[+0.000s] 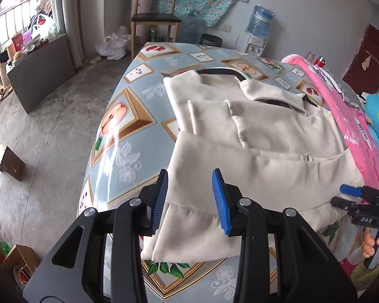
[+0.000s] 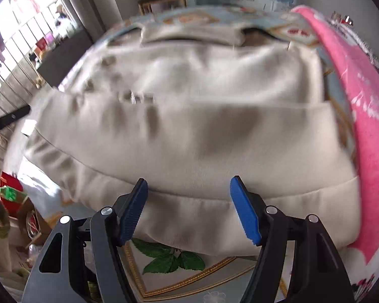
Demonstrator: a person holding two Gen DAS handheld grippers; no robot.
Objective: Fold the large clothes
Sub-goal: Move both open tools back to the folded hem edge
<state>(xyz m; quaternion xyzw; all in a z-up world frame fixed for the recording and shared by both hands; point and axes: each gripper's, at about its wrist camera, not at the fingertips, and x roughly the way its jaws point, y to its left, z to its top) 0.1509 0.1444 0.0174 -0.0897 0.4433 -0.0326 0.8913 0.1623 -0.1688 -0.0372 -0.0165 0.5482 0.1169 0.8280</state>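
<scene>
Both claws, left claw (image 1: 190,176) and right claw (image 2: 189,185), hang released over the folded cream coat (image 1: 252,146).

A table (image 1: 128,126) (fruit-print cloth) bears a folded cream garment (image 1: 252,151) beside pink fabric (image 1: 351,126).

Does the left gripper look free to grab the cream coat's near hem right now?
Probably yes: the left gripper is open, the cream coat hem lies between its fingers, and nothing covers that edge.
</scene>
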